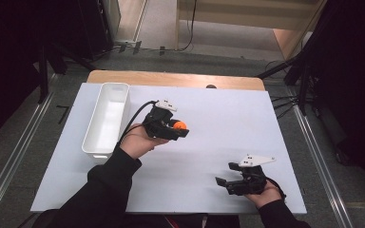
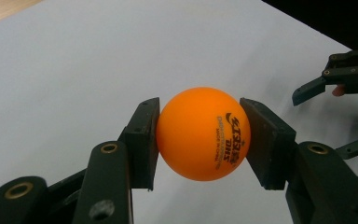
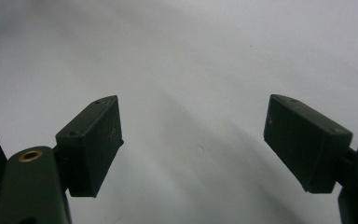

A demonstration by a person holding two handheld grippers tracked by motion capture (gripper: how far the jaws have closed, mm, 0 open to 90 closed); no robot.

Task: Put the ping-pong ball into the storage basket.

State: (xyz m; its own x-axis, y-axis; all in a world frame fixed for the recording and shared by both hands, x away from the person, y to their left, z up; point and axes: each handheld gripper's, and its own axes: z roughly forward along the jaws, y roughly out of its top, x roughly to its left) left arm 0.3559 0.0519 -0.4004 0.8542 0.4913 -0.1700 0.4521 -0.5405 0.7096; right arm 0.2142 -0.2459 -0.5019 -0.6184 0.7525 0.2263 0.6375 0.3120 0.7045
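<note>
While the left hand-held gripper [image 2: 200, 135] clamps the orange ball [image 2: 203, 133] squarely between its pads above the white bench [image 1: 209, 156], the likely step is carrying it to the white bin [image 1: 105, 118] just to its left. Best keep the squeeze steady, travel level, and release low inside. The right hand-held gripper [image 3: 193, 140] rests spread wide, empty.

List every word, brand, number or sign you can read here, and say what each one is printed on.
"DHS": black brand lettering on the orange ball, seen turned on its side between the left gripper pads.
Smaller black lines beside it on the ball: too small to read.
Nothing readable on the white bin or the table.
</note>
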